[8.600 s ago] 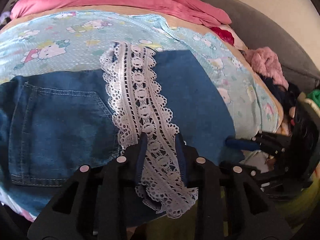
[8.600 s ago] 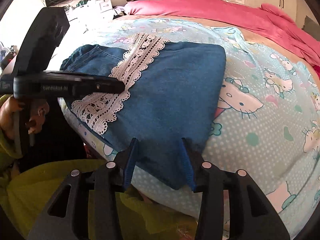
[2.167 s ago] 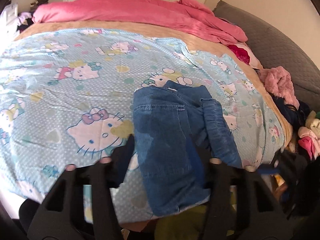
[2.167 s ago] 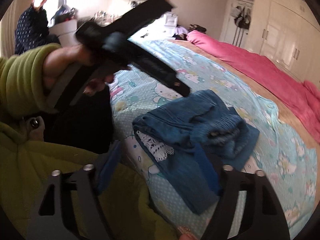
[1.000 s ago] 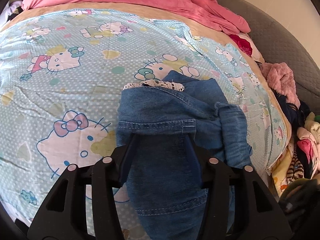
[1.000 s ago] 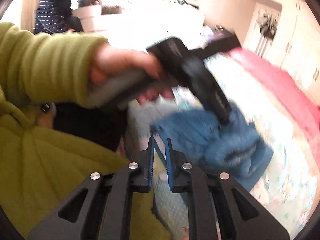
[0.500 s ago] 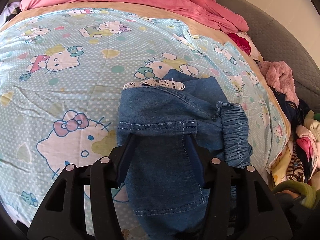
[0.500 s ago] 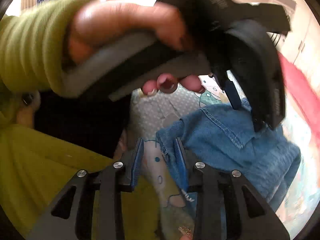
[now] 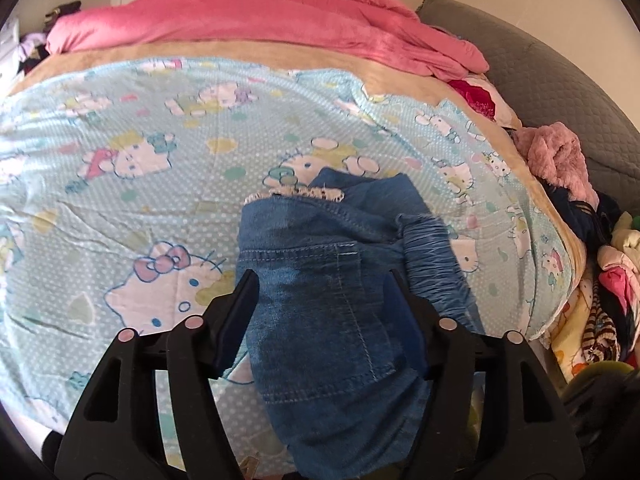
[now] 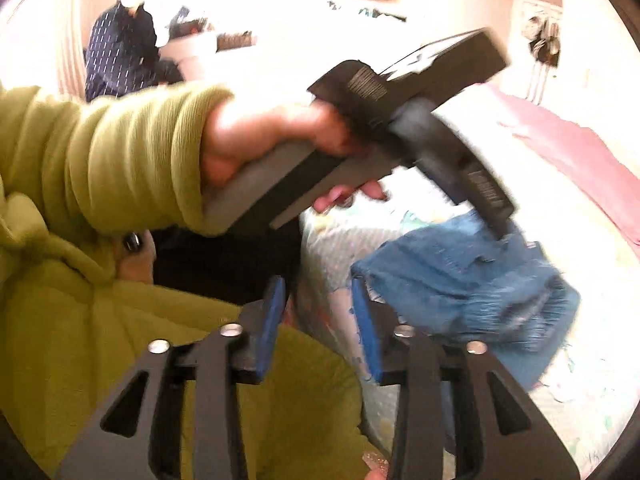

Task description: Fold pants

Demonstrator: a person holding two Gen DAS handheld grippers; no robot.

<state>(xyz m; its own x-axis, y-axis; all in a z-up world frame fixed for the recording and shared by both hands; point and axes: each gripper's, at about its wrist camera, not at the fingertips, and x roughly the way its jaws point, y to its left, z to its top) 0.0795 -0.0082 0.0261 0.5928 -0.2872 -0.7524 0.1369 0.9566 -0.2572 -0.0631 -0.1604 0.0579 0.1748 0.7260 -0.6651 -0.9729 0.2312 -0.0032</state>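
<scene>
The pants (image 9: pixel 336 300), folded into a denim bundle with lace peeking out at the far edge, are lying at the near edge of the bed (image 9: pixel 160 152), on its cartoon-cat sheet. My left gripper (image 9: pixel 324 300) is hovering over them, its fingers spreading wider and straddling the denim without pinching it. My right gripper (image 10: pixel 318 312) is hanging just beside the bundle, fingers also opening, nothing between them. My left hand (image 10: pixel 276 136), green-sleeved, is gripping its handle.
</scene>
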